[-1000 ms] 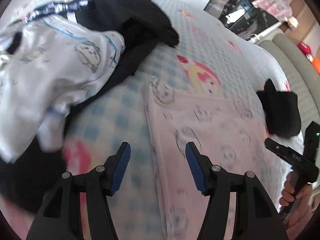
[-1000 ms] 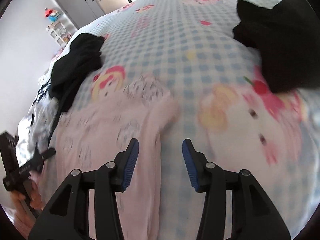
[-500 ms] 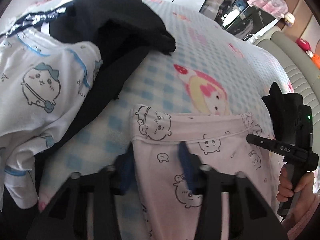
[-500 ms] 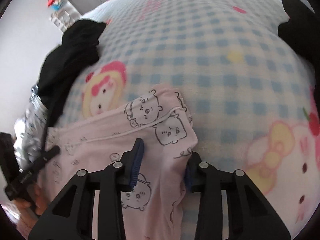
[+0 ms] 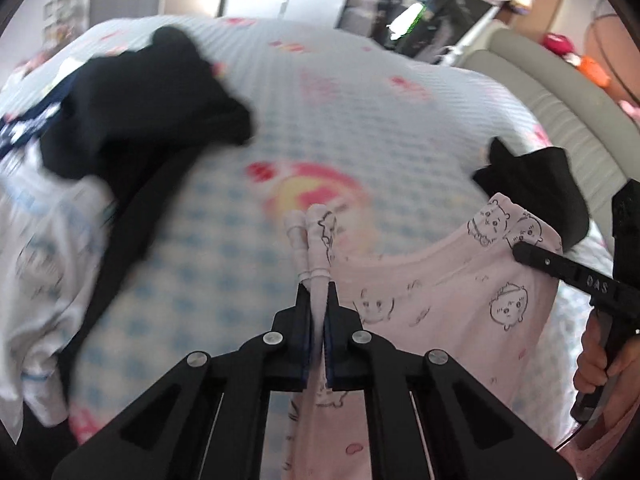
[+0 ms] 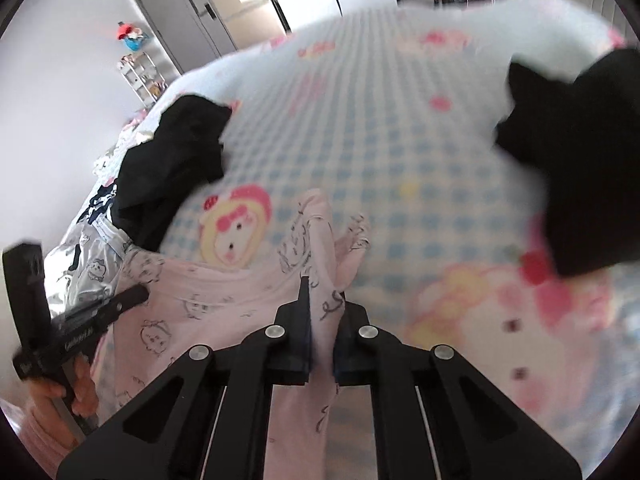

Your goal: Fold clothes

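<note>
**Two-corner lift of a pink garment: risks and hand pose**

While both hands are raising the pink printed garment (image 5: 460,300) off the checked bed cover (image 5: 320,120), the main hazard is lying with the largest things first. The fabric is sagging between the two grips, so uneven travel of the hands is likely to be skewing the fold line or dragging the hanging part back across the bed. Next, the black clothes pile (image 5: 152,120) at the left and the black bundle (image 6: 580,160) at the right are lying near enough for a swinging hem to be catching them. Smallest, each grip is holding only a thin bunch of cloth at a top corner, which could be slipping out under a sharp tug.

The left gripper (image 5: 318,312) is angling down toward the bed, its fingers (image 5: 304,320) having just been closing and now pinching the rolled corner. The right gripper (image 6: 322,320) is angling down likewise, having just closed on the other corner; a person's hand (image 5: 600,360) is wrapping its handle.
</note>
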Motion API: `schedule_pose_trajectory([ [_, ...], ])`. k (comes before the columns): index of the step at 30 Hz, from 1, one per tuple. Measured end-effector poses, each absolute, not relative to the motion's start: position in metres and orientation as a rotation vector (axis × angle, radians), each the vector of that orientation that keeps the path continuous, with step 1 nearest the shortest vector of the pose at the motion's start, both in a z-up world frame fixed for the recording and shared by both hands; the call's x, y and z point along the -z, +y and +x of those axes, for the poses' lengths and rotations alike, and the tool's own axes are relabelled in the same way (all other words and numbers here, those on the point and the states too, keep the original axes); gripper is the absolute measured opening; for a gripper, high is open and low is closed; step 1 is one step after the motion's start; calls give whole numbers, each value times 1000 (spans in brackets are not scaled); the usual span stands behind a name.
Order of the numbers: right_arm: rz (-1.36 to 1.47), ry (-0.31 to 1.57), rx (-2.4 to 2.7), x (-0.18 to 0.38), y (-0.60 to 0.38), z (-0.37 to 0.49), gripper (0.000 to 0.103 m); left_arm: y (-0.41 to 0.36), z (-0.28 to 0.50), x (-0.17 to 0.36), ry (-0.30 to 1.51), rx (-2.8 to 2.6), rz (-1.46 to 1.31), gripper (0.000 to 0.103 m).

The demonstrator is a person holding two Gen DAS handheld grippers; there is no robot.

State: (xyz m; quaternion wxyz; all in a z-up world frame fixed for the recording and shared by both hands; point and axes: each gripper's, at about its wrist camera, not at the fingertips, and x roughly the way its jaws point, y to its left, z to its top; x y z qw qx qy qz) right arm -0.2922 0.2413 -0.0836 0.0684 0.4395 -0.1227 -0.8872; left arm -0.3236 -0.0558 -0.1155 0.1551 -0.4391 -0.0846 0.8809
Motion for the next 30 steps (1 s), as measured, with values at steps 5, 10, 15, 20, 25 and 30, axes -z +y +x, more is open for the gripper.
schedule_pose_trajectory([
  [5,1352,-334,2787,66,281,-289,8,-31,-362,113,-268,-2527,-1261,6],
  [10,1747,-463,2646,148,315,-327,31,-39,-381,168,-309,-2452,-1564,25],
  [15,1588,-538,2759,129,316,-285,33,-63,-331,154,-352,-2489,-1505,50],
  [20,1470,-544,2781,102,292,-215,33,-70,-243,146,-400,-2444,-1499,50],
  [25,1473,-468,2653,108,230,-152,33,-51,-191,159,-336,-2419,-1559,50],
  [30,1531,-352,2681,127,191,-116,33,-36,-158,166,-111,-2480,-1618,56],
])
